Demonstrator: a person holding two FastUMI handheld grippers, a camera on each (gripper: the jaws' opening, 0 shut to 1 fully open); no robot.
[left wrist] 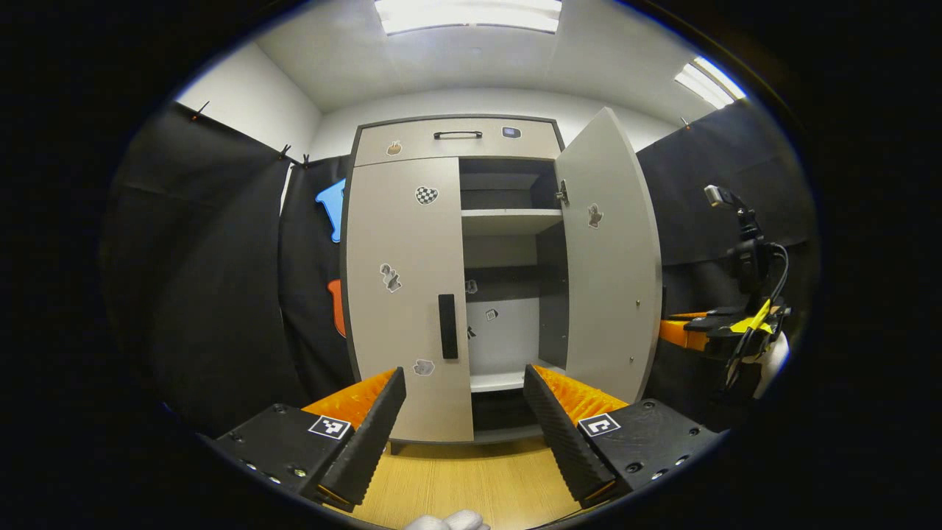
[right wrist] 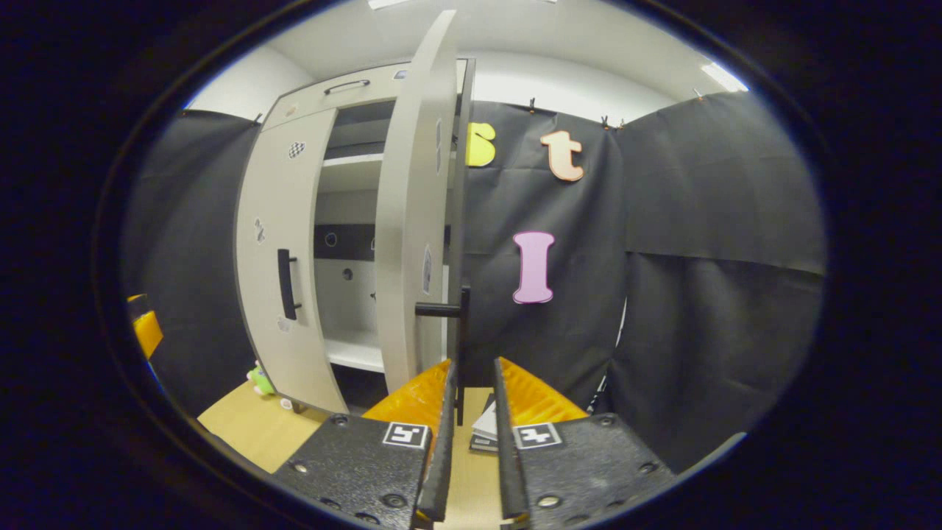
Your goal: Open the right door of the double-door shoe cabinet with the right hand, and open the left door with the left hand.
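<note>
I have the pale grey right door (left wrist: 607, 258) swung wide, my right gripper (right wrist: 471, 383) nearly closed around its black bar handle (right wrist: 462, 346), while the matching left door (left wrist: 405, 294) sits shut, its handle (left wrist: 447, 326) ahead of my wide-open left gripper (left wrist: 464, 401).

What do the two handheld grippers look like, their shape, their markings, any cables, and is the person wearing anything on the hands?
The left gripper has two wedge-shaped fingers with ribbed inner faces, on black blocks with visible screws, each carrying a square black-and-white marker. The right gripper is built the same way. Seen from the left gripper view, it carries a small camera on a black mount, with black cables. A white glove shows at the bottom edge.
</note>
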